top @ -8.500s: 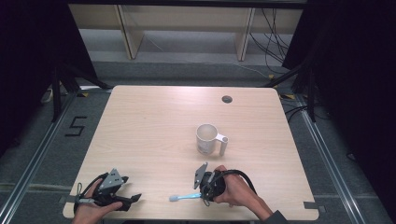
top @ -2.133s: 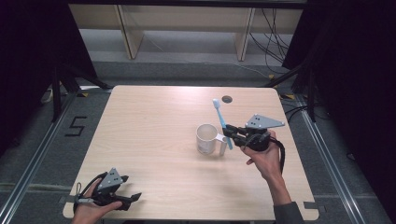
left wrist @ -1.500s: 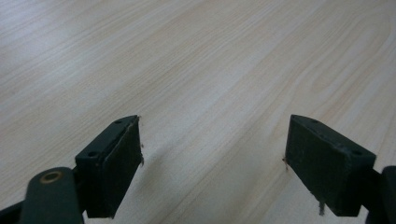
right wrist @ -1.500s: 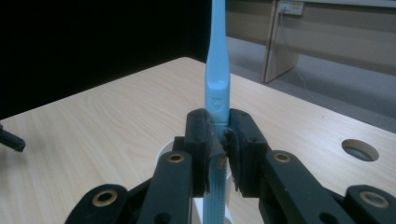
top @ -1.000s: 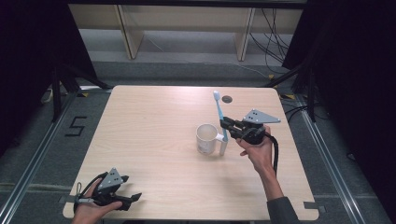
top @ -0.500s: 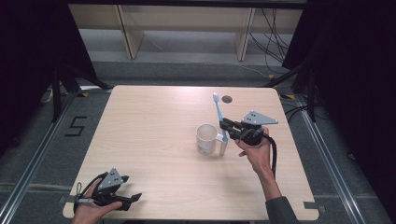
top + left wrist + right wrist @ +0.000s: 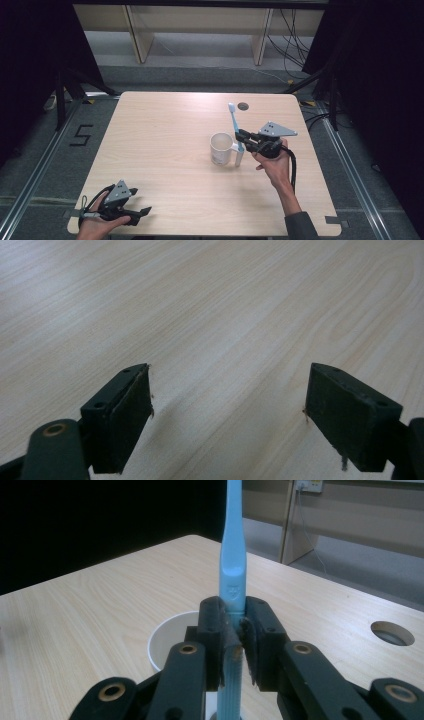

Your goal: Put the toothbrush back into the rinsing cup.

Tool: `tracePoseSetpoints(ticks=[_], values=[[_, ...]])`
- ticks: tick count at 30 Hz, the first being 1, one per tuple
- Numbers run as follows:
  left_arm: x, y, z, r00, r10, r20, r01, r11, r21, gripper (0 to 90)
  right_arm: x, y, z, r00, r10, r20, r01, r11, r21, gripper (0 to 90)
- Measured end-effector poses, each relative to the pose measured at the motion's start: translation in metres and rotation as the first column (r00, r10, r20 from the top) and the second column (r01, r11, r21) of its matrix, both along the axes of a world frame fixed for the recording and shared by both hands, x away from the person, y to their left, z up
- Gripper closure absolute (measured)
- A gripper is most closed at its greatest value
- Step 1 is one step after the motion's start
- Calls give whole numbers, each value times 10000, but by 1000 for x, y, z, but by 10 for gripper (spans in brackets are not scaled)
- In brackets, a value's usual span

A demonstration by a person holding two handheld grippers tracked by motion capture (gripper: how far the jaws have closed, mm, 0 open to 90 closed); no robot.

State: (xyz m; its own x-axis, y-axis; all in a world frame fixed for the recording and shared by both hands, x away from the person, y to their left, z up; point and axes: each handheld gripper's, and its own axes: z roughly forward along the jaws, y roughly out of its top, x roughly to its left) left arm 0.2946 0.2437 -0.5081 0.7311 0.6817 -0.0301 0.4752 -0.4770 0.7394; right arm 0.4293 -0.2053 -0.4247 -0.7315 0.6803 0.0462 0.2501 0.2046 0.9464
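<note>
A light blue toothbrush (image 7: 233, 125) stands upright, head up, just right of a white mug (image 7: 220, 148) at the middle right of the table. My right gripper (image 7: 242, 138) is shut on the toothbrush's handle, level with the mug's handle side. In the right gripper view the blue toothbrush (image 7: 233, 570) rises between the closed pads, with the mug's open rim (image 7: 170, 640) just beyond them. My left gripper (image 7: 144, 213) rests at the table's front left corner, held by a hand. In the left gripper view its pads (image 7: 122, 412) stand wide apart over bare wood.
A round cable hole (image 7: 243, 106) lies in the wooden tabletop (image 7: 160, 135) behind the mug. Shelving and cables stand on the floor beyond the far edge. A floor marking "5" sits left of the table.
The right gripper with the toothbrush has shifted slightly toward the mug and lower. The left gripper has stayed put.
</note>
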Motion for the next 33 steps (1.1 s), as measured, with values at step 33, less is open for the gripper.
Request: tracePoseSetpoints(ticks=[33], values=[[-1, 0, 0, 10000, -56, -7, 56, 10000, -59, 180, -15, -6, -14, 10000, 32, -59, -38, 9951, -984, 783]])
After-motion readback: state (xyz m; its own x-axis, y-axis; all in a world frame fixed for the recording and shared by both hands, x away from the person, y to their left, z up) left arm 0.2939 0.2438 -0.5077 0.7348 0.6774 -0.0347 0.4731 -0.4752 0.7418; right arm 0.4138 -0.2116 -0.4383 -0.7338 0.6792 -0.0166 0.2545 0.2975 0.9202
